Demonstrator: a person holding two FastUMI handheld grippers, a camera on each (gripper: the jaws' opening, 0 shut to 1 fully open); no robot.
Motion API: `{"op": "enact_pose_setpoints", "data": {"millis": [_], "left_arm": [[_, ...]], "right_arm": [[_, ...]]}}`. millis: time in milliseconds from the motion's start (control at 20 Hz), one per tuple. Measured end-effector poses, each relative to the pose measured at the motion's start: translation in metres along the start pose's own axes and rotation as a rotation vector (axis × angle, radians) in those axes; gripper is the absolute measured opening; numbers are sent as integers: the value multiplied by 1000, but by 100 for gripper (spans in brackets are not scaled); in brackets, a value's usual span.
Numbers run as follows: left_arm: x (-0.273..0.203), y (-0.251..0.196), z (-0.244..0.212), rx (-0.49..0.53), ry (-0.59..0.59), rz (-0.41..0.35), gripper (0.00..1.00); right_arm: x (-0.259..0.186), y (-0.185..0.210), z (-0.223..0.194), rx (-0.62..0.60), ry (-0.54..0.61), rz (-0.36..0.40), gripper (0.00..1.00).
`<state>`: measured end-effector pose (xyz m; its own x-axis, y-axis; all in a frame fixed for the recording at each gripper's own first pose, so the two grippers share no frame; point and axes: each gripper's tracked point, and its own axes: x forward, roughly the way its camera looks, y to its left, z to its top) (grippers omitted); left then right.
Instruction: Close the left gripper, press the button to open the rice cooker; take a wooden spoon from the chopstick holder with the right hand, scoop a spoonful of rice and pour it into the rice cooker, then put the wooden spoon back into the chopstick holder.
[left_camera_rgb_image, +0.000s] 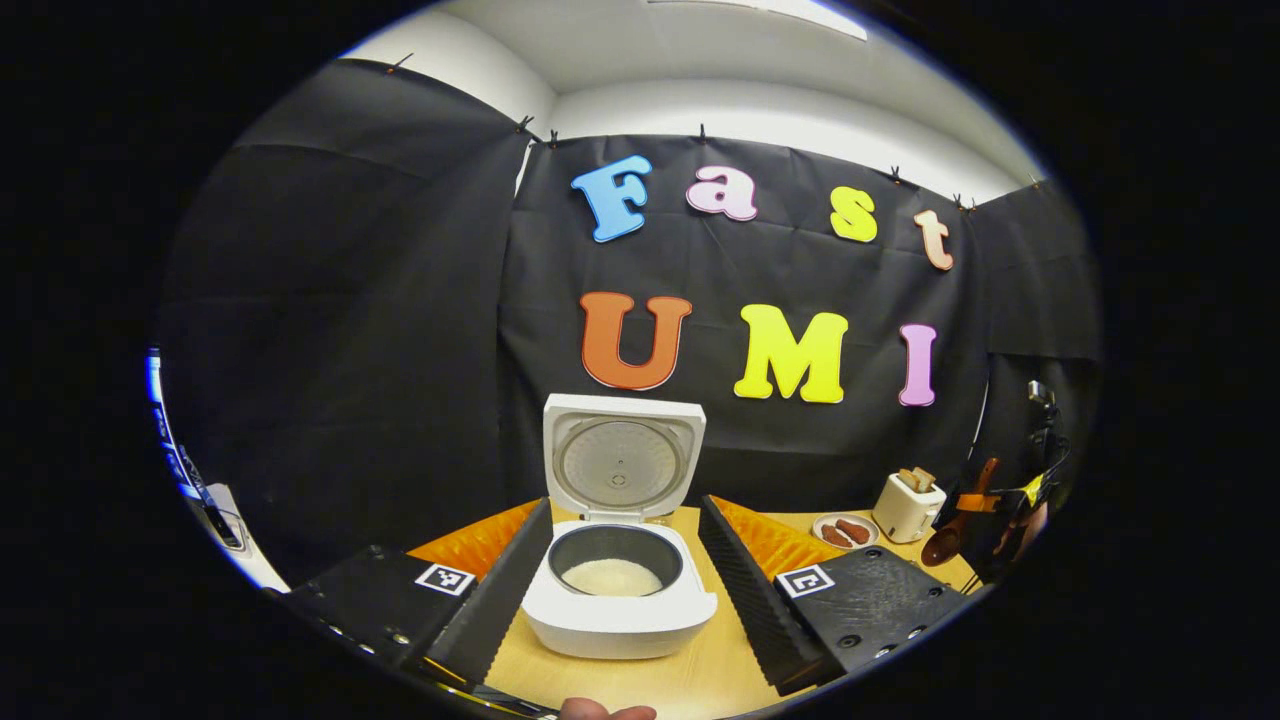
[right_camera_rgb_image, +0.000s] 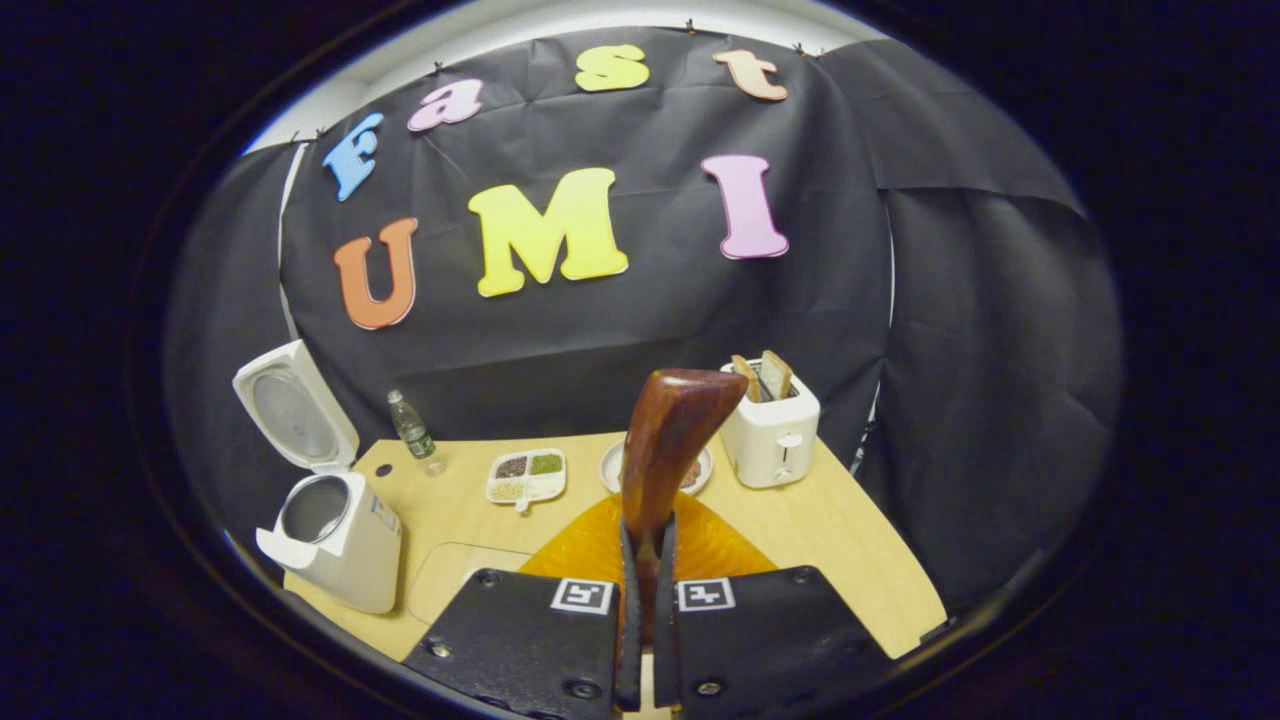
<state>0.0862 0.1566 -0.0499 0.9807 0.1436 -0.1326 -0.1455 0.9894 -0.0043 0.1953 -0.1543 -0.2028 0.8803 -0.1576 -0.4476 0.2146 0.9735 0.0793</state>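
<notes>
The white rice cooker (left_camera_rgb_image: 620, 615) stands on the wooden table with its lid (left_camera_rgb_image: 622, 458) swung upright, and white rice (left_camera_rgb_image: 612, 577) lies in its dark pot. My left gripper (left_camera_rgb_image: 625, 510) is open, its two fingers flanking the cooker without touching it. In the left gripper view, the right gripper (left_camera_rgb_image: 1000, 500) hangs at the far right with the wooden spoon (left_camera_rgb_image: 950, 540). In the right gripper view my right gripper (right_camera_rgb_image: 648, 525) is shut on the handle of the brown wooden spoon (right_camera_rgb_image: 670, 420), whose bowl points up and away. The open rice cooker (right_camera_rgb_image: 335, 540) sits far to its left.
A white toaster (right_camera_rgb_image: 772, 435) with bread slices stands at the back right beside a small plate (right_camera_rgb_image: 612, 465) of food. A divided dish of grains (right_camera_rgb_image: 527, 476) and a small bottle (right_camera_rgb_image: 412, 428) sit mid-table. A thumb (left_camera_rgb_image: 600, 711) shows at the bottom edge.
</notes>
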Motion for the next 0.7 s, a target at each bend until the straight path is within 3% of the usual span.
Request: {"op": "enact_pose_setpoints", "data": {"millis": [350, 700], "left_arm": [[7, 56, 7, -9, 6, -17, 94], [8, 74, -1, -21, 38, -12, 94]], "right_arm": [[-19, 67, -28, 3, 10, -2, 10], [20, 103, -60, -49, 28, -4, 10]]}}
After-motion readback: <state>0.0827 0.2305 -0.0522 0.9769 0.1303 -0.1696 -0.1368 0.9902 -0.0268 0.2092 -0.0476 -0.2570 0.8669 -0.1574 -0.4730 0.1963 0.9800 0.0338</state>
